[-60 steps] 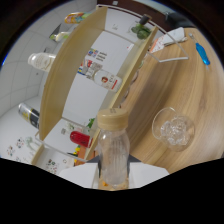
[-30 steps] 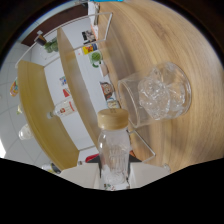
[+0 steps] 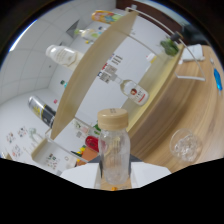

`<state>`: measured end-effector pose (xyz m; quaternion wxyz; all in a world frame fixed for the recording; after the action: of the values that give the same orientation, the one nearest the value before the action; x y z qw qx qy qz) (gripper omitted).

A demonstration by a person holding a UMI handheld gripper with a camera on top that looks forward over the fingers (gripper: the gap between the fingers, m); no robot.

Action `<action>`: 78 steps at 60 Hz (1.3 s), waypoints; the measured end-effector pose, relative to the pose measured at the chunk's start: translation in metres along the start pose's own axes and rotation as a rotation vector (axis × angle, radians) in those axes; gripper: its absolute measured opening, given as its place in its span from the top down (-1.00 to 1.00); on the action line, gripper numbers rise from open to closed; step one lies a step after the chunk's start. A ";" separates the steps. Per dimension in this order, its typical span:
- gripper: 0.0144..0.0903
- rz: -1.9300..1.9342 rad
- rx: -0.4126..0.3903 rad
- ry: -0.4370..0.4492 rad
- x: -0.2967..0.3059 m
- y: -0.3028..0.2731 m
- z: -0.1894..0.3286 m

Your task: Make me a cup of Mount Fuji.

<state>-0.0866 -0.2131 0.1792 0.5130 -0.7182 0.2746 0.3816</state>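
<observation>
Jaws clenched on the clear plastic bottle with a tan cap, held upright right in front of the camera. Off beside it, a clear glass of ice stands on the wooden tabletop, wooden shelves beyond.

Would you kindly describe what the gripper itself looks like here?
Little of the gripper shows: two pale, whitish fingers, flat and blocky, with a small orange spot between them low down. No cables, markings, hand or sleeve are visible. The fingers close on the bottle.

tool clamped on clear bottle, tan cap | glass of ice right on counter | shelf far left
</observation>
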 end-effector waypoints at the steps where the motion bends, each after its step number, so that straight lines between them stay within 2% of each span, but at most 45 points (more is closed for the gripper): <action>1: 0.32 -0.062 0.005 0.012 0.000 0.000 0.001; 5: 0.33 -0.273 0.015 0.079 0.007 0.002 0.007; 13: 0.33 -0.616 -0.023 0.206 0.036 0.023 0.021; 28: 0.33 -0.876 -0.150 0.329 0.096 0.068 0.035; 39: 0.31 -0.875 -0.182 0.336 0.108 0.080 0.035; 60: 0.21 -0.866 -0.178 0.298 0.108 0.089 0.020; 66: -0.17 -0.863 -0.205 0.282 0.105 0.095 0.014; 70: -0.73 -0.870 -0.209 0.269 0.097 0.093 0.008; 72: -0.88 -0.872 -0.208 0.264 0.093 0.090 0.003; 78: -0.88 -0.882 -0.199 0.254 0.076 0.076 -0.016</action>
<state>-0.1000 -0.2530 0.0788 0.5172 -0.8530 -0.0339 0.0608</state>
